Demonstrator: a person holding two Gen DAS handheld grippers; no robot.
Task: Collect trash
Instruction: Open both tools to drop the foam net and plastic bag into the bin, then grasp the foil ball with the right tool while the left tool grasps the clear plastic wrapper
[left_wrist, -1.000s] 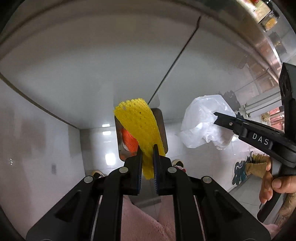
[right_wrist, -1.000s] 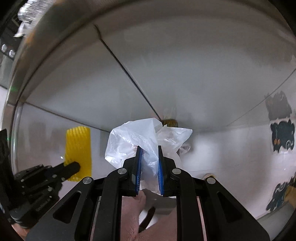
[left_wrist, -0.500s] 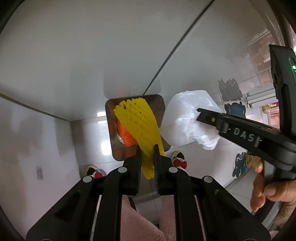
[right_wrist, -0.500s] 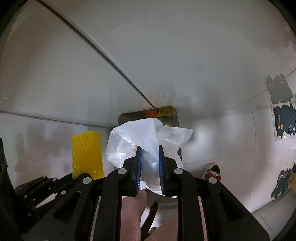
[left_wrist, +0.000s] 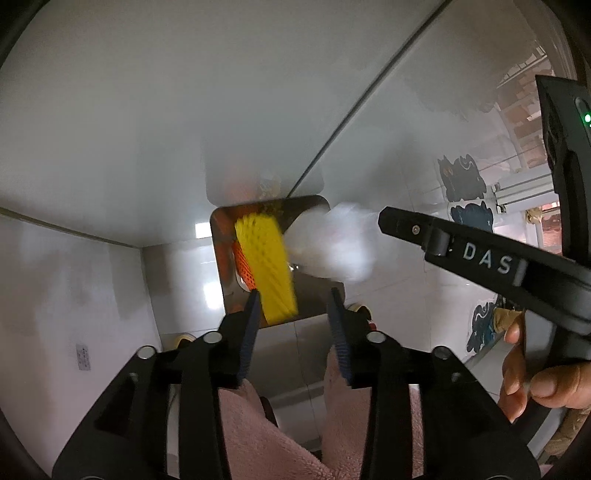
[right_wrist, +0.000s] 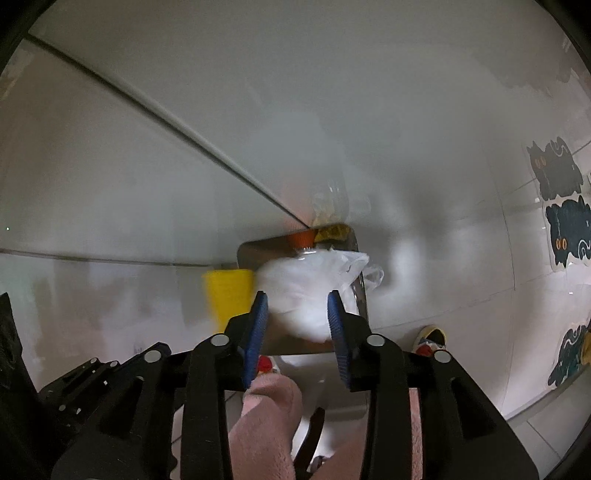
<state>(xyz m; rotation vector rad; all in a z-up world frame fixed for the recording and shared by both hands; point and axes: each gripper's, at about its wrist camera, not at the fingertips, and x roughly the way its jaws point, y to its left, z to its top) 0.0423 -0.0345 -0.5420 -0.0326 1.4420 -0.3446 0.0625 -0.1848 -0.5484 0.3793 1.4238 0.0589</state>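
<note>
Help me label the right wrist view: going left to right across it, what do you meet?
Left gripper → yellow foam net → white plastic bag → shoe → cat stickers.

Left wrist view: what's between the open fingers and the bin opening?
Only the yellow foam net, blurred over the metal bin; the left gripper has nothing else ahead.
</note>
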